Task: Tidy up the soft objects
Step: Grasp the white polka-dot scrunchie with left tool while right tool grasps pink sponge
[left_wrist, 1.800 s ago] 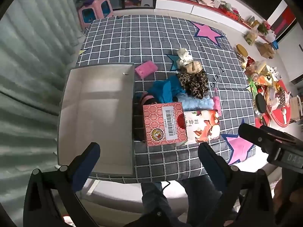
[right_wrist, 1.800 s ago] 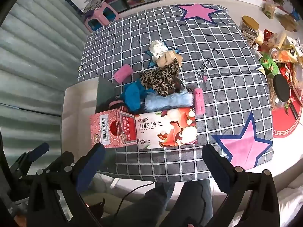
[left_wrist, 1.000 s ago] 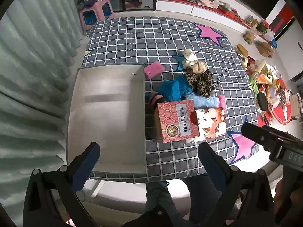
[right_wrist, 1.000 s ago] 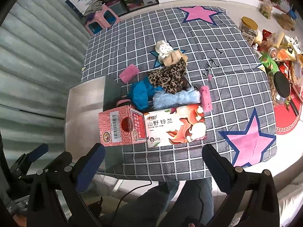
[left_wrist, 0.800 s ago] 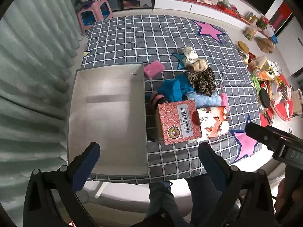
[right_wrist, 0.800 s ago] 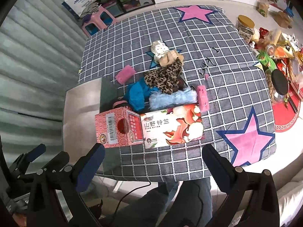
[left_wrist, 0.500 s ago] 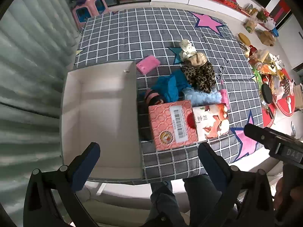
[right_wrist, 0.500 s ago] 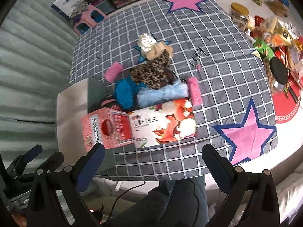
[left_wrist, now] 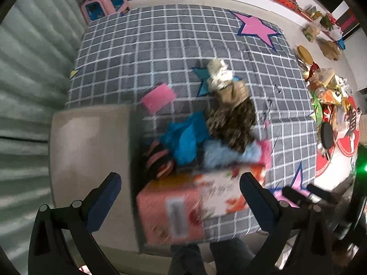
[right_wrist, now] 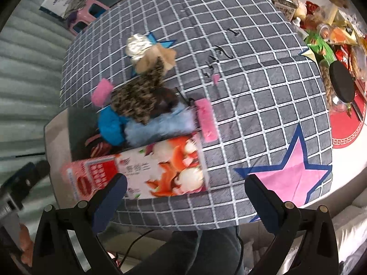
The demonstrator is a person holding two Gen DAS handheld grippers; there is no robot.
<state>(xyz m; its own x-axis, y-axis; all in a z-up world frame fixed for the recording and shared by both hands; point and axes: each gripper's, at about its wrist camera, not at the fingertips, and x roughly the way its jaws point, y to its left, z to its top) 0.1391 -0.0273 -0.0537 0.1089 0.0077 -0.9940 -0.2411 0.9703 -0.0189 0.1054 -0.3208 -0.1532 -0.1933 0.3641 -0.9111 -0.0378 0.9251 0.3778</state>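
Jaws on both the left gripper (left_wrist: 177,196) and right gripper (right_wrist: 185,196) gape empty above the soft pile (right_wrist: 142,105) right of the grey bin (left_wrist: 89,160); best descend squarely on one piece.

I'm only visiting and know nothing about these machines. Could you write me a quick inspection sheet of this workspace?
Surface: checked cloth with pink stars.
Job's things: soft pile, leopard cloth, blue cloth, fluffy blue piece; grey bin beside it.
Clutter: two boxes in front of the pile; pink pad.
Claws: left claw and right claw open, holding nothing.
Cables: one hangs below the table edge.
Surroundings: snacks and jars on the floor, pink stool.
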